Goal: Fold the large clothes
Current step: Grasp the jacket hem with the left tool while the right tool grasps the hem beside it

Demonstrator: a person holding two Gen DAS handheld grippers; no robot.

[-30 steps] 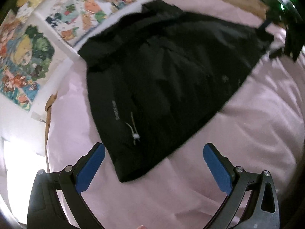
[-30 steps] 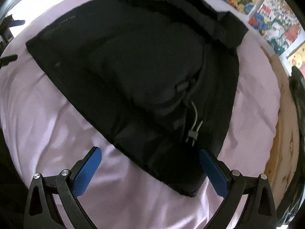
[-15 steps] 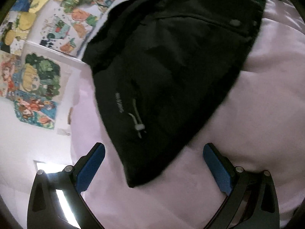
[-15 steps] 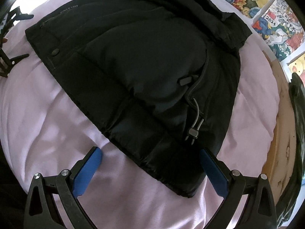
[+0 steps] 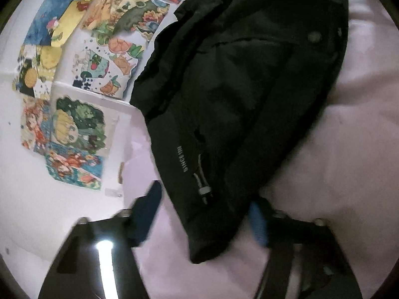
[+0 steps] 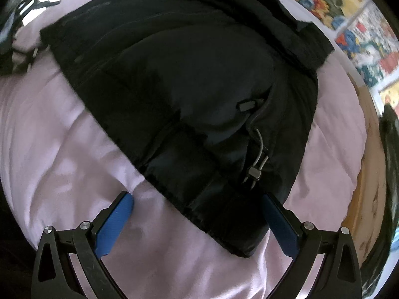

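A black padded jacket (image 5: 237,99) lies spread on pink bedding (image 5: 336,174). Its near corner, with a grey drawcord toggle (image 5: 204,190), sits between the blue pads of my left gripper (image 5: 203,224). Those jaws are closing. The right pad is at the jacket's edge, while the left pad still shows a gap. In the right wrist view the jacket (image 6: 187,87) fills the middle, and a second toggle (image 6: 254,173) hangs near another corner. My right gripper (image 6: 198,224) stands wide open just above that corner, pressing on nothing.
Colourful posters (image 5: 82,124) cover the white wall beside the bed. A wooden bed edge (image 6: 369,174) runs along the right, with a dark bundle (image 6: 389,129) past it. Pink bedding (image 6: 62,149) stretches to the left of the jacket.
My left gripper sank toward the jacket's corner and rolled, and its jaws narrowed around that corner. The right gripper hardly moved and stayed open.
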